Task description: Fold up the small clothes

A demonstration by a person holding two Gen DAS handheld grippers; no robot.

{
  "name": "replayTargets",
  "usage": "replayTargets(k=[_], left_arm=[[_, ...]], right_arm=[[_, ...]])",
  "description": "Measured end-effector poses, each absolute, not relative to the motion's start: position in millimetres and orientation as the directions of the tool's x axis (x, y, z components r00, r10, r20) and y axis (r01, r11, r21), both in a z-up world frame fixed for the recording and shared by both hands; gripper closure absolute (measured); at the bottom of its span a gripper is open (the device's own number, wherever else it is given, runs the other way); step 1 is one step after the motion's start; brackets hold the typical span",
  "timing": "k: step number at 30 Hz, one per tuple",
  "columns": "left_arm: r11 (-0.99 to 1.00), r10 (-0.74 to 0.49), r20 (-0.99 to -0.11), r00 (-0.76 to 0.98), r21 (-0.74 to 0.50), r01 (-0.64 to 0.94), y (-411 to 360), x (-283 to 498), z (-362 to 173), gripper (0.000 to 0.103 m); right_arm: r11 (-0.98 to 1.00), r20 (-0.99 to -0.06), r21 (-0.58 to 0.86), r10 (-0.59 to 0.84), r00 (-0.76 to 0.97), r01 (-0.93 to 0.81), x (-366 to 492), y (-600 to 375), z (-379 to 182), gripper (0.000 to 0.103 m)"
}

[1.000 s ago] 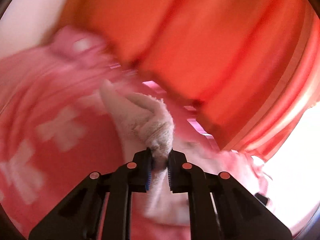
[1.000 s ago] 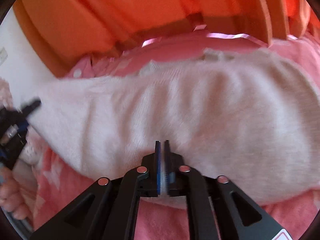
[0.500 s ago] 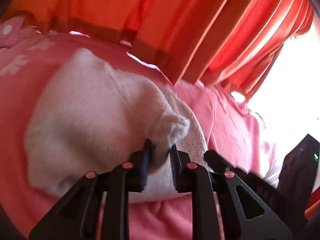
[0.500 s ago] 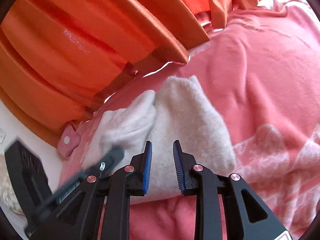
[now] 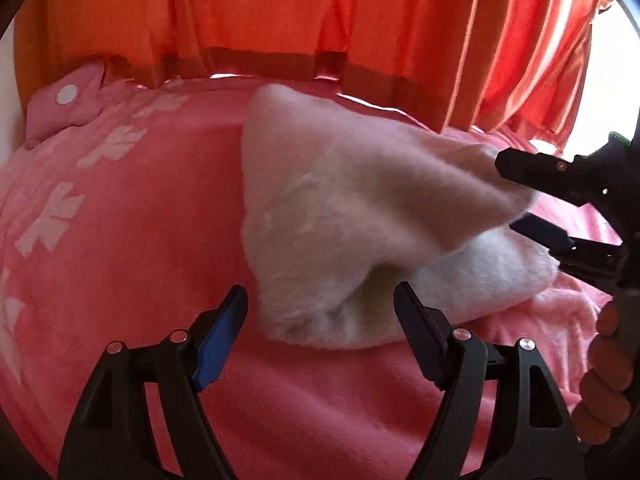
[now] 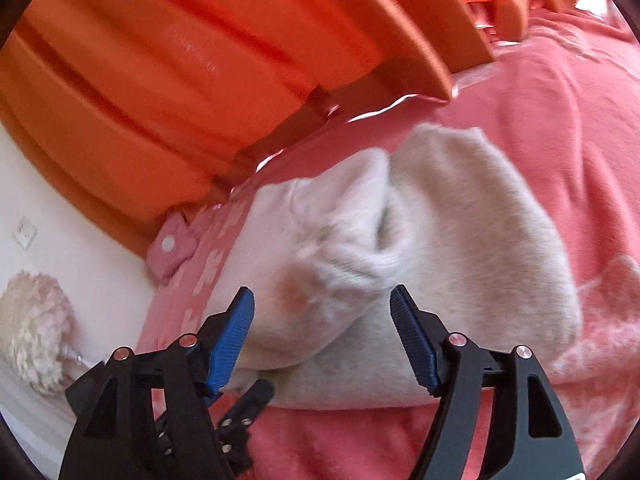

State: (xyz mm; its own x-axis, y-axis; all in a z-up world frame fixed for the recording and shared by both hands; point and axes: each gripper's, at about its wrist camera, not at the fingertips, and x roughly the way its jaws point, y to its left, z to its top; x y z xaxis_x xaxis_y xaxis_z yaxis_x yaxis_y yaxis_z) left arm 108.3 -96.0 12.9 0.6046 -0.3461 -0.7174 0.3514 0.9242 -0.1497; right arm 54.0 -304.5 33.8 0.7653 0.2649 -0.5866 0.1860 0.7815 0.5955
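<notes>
A fluffy cream-white small garment [image 5: 352, 216] lies folded over on a pink blanket [image 5: 120, 240]; it also shows in the right wrist view [image 6: 460, 240]. My left gripper [image 5: 320, 328] is open, its fingers either side of the garment's near corner, holding nothing. My right gripper [image 6: 322, 336] is open just in front of the folded flap, holding nothing. The right gripper shows in the left wrist view [image 5: 520, 196] at the garment's right edge, jaws apart. One finger [image 6: 248, 404] of the left gripper shows at the lower left of the right wrist view.
Orange curtains [image 5: 280, 12] hang behind the bed. A pink pillow [image 5: 64, 108] with a white dot lies at the far left. A fluffy white object [image 6: 36, 328] sits by a white wall with a socket [image 6: 24, 232].
Both grippers held the garment a second ago. The right one let go first, then the left. Both jaws are now wide open and the garment lies folded.
</notes>
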Motion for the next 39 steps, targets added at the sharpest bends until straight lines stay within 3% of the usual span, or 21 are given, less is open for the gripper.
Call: replayTargets(k=[1, 2, 3, 4, 5, 7, 8, 11, 13, 15, 17, 20, 22, 24, 29, 31, 32, 33, 37, 38, 39], left_arm=[[0.924, -0.352, -0.723, 0.594, -0.167, 0.345, -92, 109, 11, 0.043], [0.921, -0.367, -0.736, 0.569, -0.2, 0.336, -88, 116, 8, 0.066], [0.923, -0.366, -0.747, 0.555, -0.215, 0.32, -87, 122, 8, 0.079], [0.921, -0.377, -0.751, 0.542, -0.245, 0.301, -82, 126, 7, 0.08], [0.916, -0.396, -0.75, 0.53, -0.282, 0.286, -77, 127, 7, 0.085], [0.909, -0.414, -0.746, 0.522, -0.309, 0.279, -72, 128, 12, 0.089], [0.904, -0.426, -0.737, 0.525, -0.319, 0.286, -70, 126, 18, 0.091], [0.887, -0.46, -0.712, 0.531, -0.341, 0.312, -67, 118, 27, 0.092], [0.884, -0.464, -0.712, 0.526, -0.33, 0.333, -72, 116, 28, 0.092], [0.89, -0.448, -0.733, 0.511, -0.311, 0.334, -79, 118, 18, 0.092], [0.889, -0.451, -0.755, 0.476, -0.331, 0.317, -81, 121, 5, 0.093], [0.894, -0.442, -0.762, 0.474, -0.326, 0.308, -82, 118, -4, 0.093], [0.894, -0.439, -0.767, 0.468, -0.322, 0.312, -82, 116, -4, 0.093], [0.888, -0.449, -0.769, 0.454, -0.329, 0.322, -81, 115, 1, 0.092], [0.853, -0.516, -0.715, 0.471, -0.375, 0.363, -66, 97, 33, 0.09], [0.832, -0.552, -0.677, 0.486, -0.406, 0.379, -59, 91, 48, 0.084], [0.831, -0.555, -0.668, 0.496, -0.41, 0.376, -58, 92, 52, 0.075], [0.824, -0.566, -0.65, 0.507, -0.421, 0.379, -58, 93, 60, 0.067], [0.813, -0.582, -0.631, 0.513, -0.445, 0.375, -70, 112, 72, 0.065], [0.818, -0.576, -0.641, 0.507, -0.447, 0.363, -77, 121, 69, 0.065], [0.821, -0.57, -0.652, 0.5, -0.449, 0.352, -81, 127, 65, 0.066]], right_arm=[[0.781, -0.592, 0.596, 0.269, 0.76, 0.188, 59, -304, 33, 0.033], [0.769, -0.59, 0.61, 0.282, 0.757, 0.189, 65, -306, 31, 0.032], [0.759, -0.588, 0.621, 0.287, 0.756, 0.196, 71, -308, 30, 0.036], [0.758, -0.608, 0.612, 0.268, 0.747, 0.226, 78, -312, 30, 0.043], [0.765, -0.631, 0.596, 0.256, 0.732, 0.246, 84, -314, 32, 0.08], [0.757, -0.6, 0.617, 0.275, 0.751, 0.216, 82, -317, 51, 0.088], [0.754, -0.522, 0.642, 0.298, 0.799, 0.138, 69, -316, 77, 0.089], [0.77, -0.349, 0.636, 0.342, 0.872, -0.048, 25, -310, 131, 0.09], [0.808, -0.405, 0.588, 0.28, 0.87, 0.013, 16, -318, 122, 0.091], [0.796, -0.612, 0.562, 0.219, 0.76, 0.224, 28, -348, 65, 0.091], [0.71, -0.722, 0.599, 0.278, 0.633, 0.371, 32, -377, 4, 0.091], [0.593, -0.638, 0.73, 0.415, 0.649, 0.338, 23, -391, -8, 0.09], [0.638, -0.657, 0.7, 0.4, 0.64, 0.32, 23, -385, 0, 0.083], [0.64, -0.653, 0.7, 0.392, 0.648, 0.318, 24, -383, 6, 0.068], [0.575, -0.588, 0.761, 0.419, 0.692, 0.299, 28, -396, 16, 0.044], [0.552, -0.571, 0.781, 0.439, 0.694, 0.293, 37, -406, 18, 0.037], [0.547, -0.573, 0.783, 0.448, 0.687, 0.297, 46, -407, 16, 0.036], [0.538, -0.583, 0.783, 0.459, 0.671, 0.312, 58, -407, 12, 0.036], [0.536, -0.605, 0.778, 0.499, 0.621, 0.327, 92, -397, 7, 0.038], [0.604, -0.653, 0.728, 0.466, 0.597, 0.325, 103, -389, 15, 0.066], [0.659, -0.677, 0.688, 0.435, 0.593, 0.302, 106, -383, 27, 0.081]])
